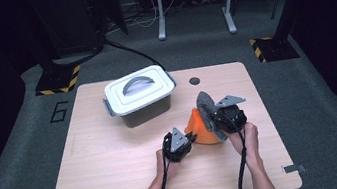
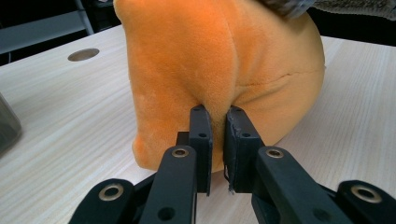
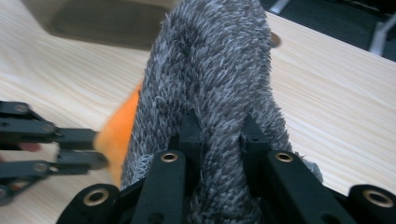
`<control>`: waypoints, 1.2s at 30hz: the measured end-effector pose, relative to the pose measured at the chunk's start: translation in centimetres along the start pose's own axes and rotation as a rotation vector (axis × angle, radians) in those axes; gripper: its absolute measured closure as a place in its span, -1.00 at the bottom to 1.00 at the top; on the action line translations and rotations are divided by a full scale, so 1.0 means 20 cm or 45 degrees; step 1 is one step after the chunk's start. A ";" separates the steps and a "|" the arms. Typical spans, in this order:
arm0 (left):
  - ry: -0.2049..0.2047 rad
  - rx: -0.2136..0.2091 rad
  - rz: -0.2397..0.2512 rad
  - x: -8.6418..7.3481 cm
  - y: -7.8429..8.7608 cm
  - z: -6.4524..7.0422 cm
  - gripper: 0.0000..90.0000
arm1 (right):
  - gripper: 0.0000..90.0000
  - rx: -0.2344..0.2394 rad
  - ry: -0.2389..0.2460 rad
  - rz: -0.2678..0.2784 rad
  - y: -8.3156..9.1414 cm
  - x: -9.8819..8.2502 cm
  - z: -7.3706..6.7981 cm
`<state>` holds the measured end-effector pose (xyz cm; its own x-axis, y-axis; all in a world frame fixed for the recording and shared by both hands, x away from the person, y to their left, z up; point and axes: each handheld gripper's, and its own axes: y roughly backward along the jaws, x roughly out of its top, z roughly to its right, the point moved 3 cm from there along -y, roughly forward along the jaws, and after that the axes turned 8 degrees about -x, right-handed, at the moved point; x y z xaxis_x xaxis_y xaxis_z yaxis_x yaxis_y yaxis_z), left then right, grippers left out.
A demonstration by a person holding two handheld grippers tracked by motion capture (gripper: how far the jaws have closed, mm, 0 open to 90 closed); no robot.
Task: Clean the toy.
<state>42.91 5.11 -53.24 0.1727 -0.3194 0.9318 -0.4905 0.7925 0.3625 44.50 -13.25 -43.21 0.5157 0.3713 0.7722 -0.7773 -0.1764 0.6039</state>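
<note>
Lab – hazard-striped stand bases (image 1: 58,81), floor cables (image 1: 138,22), grey carpet (image 1: 200,49)

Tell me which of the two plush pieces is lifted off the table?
The grey fuzzy piece, held up by the right tongs; the orange piece rests on the table.

High cam overhead facing fwd/down, gripper cams close-up (low, along jaws), all share orange plush (image 1: 202,129).

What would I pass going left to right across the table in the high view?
The grey lidded box → the left gripper → the orange cloth → the right gripper, holding up a grey fuzzy cloth.
</note>
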 end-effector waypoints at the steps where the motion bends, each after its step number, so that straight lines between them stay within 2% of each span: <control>1: 0.000 0.003 0.003 0.00 0.00 0.00 0.83 | 0.69 -0.010 -0.019 -0.008 0.00 -0.01 0.01; 6: 0.003 -0.008 0.006 0.00 0.00 0.00 0.82 | 0.69 -0.048 -0.069 -0.051 -0.01 -0.08 0.11; 12: 0.002 -0.012 0.007 0.00 0.01 0.00 0.81 | 0.69 -0.080 -0.129 -0.140 -0.06 -0.18 0.19; 19: 0.009 -0.016 0.013 0.00 0.01 -0.01 0.81 | 0.69 -0.056 -0.187 -0.251 -0.16 -0.31 0.23; 24: 0.020 -0.019 0.019 0.00 0.01 -0.01 0.80 | 0.69 -0.034 -0.185 -0.312 -0.22 -0.38 0.25; 27: 0.023 -0.021 0.022 0.00 0.01 -0.01 0.80 | 0.69 -0.044 -0.197 -0.293 -0.19 -0.39 0.27; 30: 0.026 -0.022 0.023 0.00 0.01 -0.01 0.80 | 0.69 -0.058 -0.225 -0.242 -0.10 -0.35 0.29; 34: 0.029 -0.017 0.027 0.00 0.01 -0.01 0.79 | 0.69 -0.065 -0.200 -0.114 0.03 -0.26 0.31; 36: 0.029 -0.018 0.027 0.00 0.01 -0.01 0.79 | 0.69 -0.047 -0.189 -0.068 0.08 -0.22 0.29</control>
<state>42.93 5.44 -53.20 0.1818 -0.2905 0.9394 -0.4820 0.8064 0.3427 43.12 -20.52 -44.56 0.6020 0.2398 0.7616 -0.7588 -0.1251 0.6392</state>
